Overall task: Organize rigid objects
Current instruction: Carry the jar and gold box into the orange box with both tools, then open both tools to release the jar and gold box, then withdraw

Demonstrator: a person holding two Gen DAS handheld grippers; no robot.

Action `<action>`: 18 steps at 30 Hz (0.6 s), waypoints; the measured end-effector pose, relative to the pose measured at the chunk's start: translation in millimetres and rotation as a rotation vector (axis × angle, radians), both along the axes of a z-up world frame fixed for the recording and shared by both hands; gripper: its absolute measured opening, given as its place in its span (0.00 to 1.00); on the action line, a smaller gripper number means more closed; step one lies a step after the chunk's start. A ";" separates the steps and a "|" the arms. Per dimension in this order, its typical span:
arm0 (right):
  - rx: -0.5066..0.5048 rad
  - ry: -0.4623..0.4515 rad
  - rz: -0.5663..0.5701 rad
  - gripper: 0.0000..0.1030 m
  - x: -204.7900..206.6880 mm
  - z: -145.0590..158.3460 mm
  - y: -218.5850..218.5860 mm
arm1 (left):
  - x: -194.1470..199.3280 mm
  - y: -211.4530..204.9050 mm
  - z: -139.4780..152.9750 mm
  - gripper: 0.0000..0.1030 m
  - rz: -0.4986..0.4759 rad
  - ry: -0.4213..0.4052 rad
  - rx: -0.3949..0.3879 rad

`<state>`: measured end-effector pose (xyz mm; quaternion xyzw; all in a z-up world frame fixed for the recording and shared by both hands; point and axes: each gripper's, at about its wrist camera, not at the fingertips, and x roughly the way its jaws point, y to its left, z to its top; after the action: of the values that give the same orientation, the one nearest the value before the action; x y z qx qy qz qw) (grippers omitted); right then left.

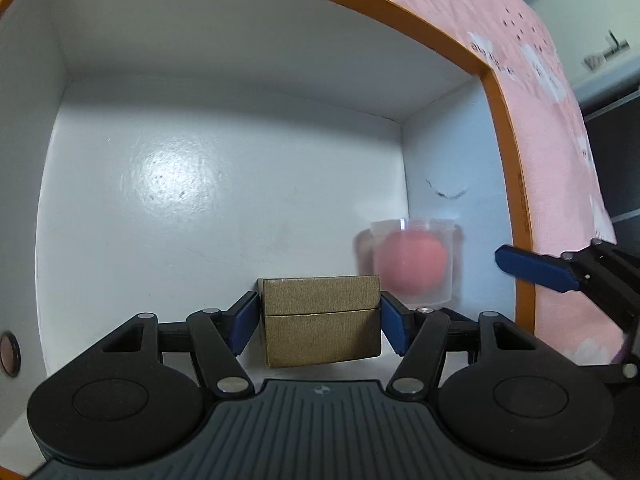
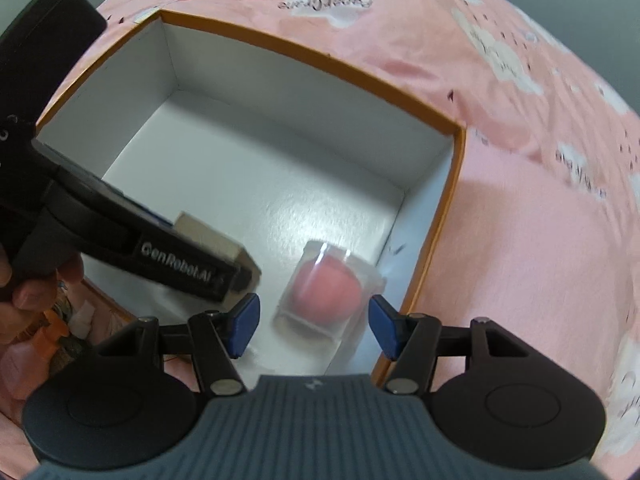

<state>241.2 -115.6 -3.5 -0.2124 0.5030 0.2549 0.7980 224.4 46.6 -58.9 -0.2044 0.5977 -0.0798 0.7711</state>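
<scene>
A white-lined box with an orange rim (image 1: 496,128) lies open on a pink cloth; it also shows in the right wrist view (image 2: 448,216). My left gripper (image 1: 320,320) is inside it, its pads against both sides of a small gold cardboard box (image 1: 320,318), also partly seen in the right wrist view (image 2: 208,232). A clear plastic case with a pink ball (image 1: 412,264) sits blurred near the box's right wall. In the right wrist view that case (image 2: 328,292) lies between the spread fingers of my right gripper (image 2: 312,326), which is open and apart from it.
Pink cloth with white cloud prints (image 2: 540,220) surrounds the box. The left gripper's body (image 2: 120,236) reaches over the box's left side. Orange and pink items (image 2: 52,336) lie at lower left. A right-gripper finger (image 1: 536,272) shows by the right rim.
</scene>
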 end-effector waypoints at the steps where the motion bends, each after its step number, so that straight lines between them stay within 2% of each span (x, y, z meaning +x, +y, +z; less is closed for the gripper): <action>1: -0.008 -0.001 0.020 0.50 2.6 -1.5 1.1 | -0.5 1.8 0.4 0.71 0.004 -0.001 -0.003; 2: -0.017 -0.007 0.036 0.42 5.2 -3.5 2.4 | -1.6 3.6 1.4 0.71 0.006 -0.003 -0.010; 3: -0.031 -0.010 0.046 0.39 8.3 -5.6 2.8 | -3.7 5.4 3.2 0.72 0.005 -0.002 -0.020; 7: -0.033 -0.009 0.085 0.39 20.8 -11.4 3.6 | -8.7 14.9 9.8 0.72 0.016 -0.012 -0.062; 10: -0.031 -0.039 0.128 0.41 27.7 -14.7 9.9 | -11.2 18.8 12.2 0.72 0.019 -0.022 -0.059; 15: -0.070 -0.028 0.203 0.41 35.6 -28.8 22.6 | -14.1 22.3 5.8 0.66 0.028 0.003 -0.086; 18: -0.089 0.000 0.203 0.34 37.0 -32.2 23.5 | -9.8 13.8 2.6 0.61 0.017 0.008 -0.088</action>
<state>278.2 -92.1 -35.7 -0.2975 0.4898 0.3117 0.7579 214.5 60.4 -56.3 -0.2434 0.5951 -0.0988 0.7595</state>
